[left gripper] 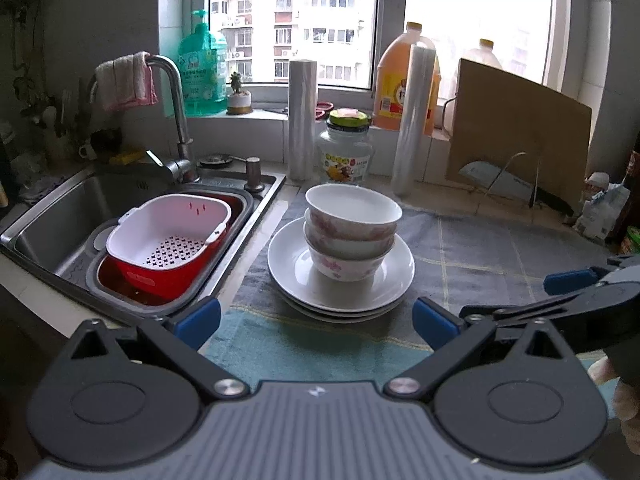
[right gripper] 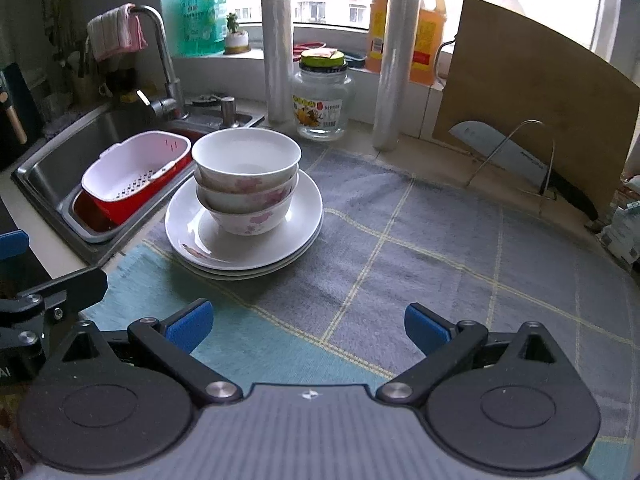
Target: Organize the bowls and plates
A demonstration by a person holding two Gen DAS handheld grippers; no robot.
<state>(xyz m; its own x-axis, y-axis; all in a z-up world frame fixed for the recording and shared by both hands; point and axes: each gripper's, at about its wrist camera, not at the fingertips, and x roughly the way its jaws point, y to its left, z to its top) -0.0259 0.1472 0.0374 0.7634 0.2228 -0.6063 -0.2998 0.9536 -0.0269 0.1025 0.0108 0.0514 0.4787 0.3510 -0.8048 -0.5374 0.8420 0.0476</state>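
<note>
Three nested bowls (right gripper: 246, 184) are sitting on a stack of white plates (right gripper: 244, 236) on the cloth-covered tabletop (right gripper: 420, 240) just beside the sink (right gripper: 60, 160), while the left gripper (left gripper: 316, 322) and the right gripper (right gripper: 308, 326) are both hovering wide apart, holding nothing

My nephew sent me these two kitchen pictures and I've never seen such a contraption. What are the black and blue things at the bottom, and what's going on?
Those are hand-held grippers, one per hand, each with a camera looking along its two blue-tipped fingers. One picture comes from the left gripper, the other from the right gripper. Both are open and hold nothing. On the checked cloth three bowls sit nested on a stack of white plates, beside the sink, where a red and white colander rests.
</note>
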